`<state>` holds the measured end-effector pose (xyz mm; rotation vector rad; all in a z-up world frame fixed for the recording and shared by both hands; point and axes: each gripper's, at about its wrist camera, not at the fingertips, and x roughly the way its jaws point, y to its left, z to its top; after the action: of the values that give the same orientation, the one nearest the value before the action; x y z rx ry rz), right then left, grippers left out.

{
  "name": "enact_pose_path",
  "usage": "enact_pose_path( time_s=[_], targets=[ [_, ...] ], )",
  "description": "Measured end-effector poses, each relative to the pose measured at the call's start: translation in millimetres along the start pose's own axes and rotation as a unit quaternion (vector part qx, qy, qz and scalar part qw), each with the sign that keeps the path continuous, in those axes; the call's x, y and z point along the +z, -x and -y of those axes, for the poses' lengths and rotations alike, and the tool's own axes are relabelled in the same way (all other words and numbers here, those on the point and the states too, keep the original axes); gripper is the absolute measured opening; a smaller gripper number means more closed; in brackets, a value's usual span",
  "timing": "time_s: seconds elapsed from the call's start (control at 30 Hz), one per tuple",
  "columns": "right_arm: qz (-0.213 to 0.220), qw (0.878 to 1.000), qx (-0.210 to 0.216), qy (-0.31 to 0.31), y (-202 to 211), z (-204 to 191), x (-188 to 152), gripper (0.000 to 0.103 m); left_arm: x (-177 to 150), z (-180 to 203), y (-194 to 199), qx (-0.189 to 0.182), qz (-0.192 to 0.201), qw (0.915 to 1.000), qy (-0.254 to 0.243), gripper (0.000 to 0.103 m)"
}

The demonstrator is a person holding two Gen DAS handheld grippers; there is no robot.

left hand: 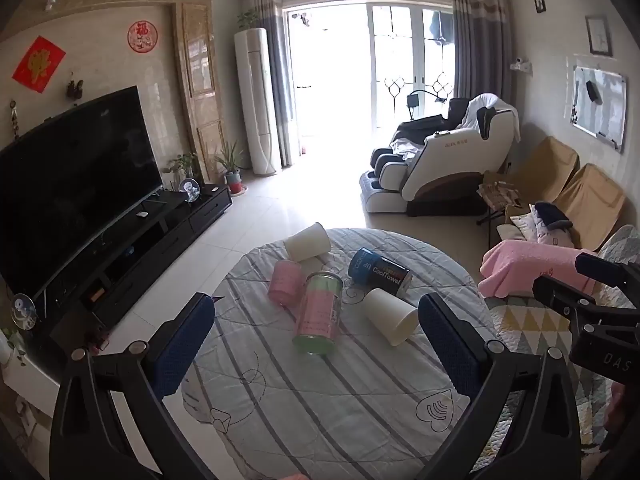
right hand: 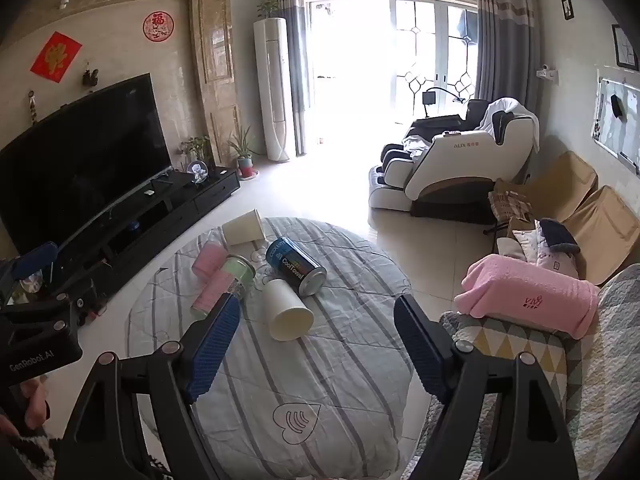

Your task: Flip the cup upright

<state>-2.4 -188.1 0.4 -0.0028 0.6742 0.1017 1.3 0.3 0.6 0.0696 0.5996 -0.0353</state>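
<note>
Near white paper cup [left hand: 390, 316] [right hand: 289, 310] lying on its side on the round table under a grey striped cloth [left hand: 320, 392] [right hand: 320, 360], mouth turned toward the cameras, base pointing away. Its base end lies just beside the blue-and-black "CoolTowel" canister [left hand: 378, 271] [right hand: 296, 266], also on its side. To the left lie a clear pink-and-green canister [left hand: 318, 312] [right hand: 224, 284] and a pink cylinder [left hand: 285, 283] [right hand: 208, 260]. A second white paper cup [left hand: 307, 242] [right hand: 244, 227] lies toppled at the far edge. Left gripper [left hand: 316, 320] and right gripper [right hand: 316, 320] both spread wide, empty, above the table short of the near cup. Pink towel [left hand: 532, 266] [right hand: 528, 292] draped on the sofa arm at right.
</note>
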Motion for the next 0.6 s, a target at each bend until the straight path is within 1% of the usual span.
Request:
enact_pose_path(
  time_s=[0.07,0.1,0.2,0.4,0.6],
  targets=[
    [-0.007,1.0,0.0,0.003,-0.7,-0.5,0.4,0.081,-0.3,-1.6,-1.3,0.005,-0.001,1.0,0.005,0.103],
    [-0.007,1.0,0.001,0.002,-1.1,-0.5,0.6,0.081,-0.4,-5.6,0.1,-0.001,0.002,0.9999,0.013,0.103],
    [-0.002,1.0,-0.001,0.005,1.2,1.7,0.2,0.081,0.1,-5.4,1.0,0.005,0.004,1.0,0.007,0.103],
    [-0.001,1.0,0.0,0.006,0.7,2.2,1.6,0.081,4.9,-10.4,8.1,0.005,0.007,0.9999,0.007,0.103],
    [0.001,1.0,-0.002,0.005,4.9,1.5,-0.7,0.081,0.6,-2.5,11.9,0.01,0.008,0.9999,0.005,0.103]
  ],
)
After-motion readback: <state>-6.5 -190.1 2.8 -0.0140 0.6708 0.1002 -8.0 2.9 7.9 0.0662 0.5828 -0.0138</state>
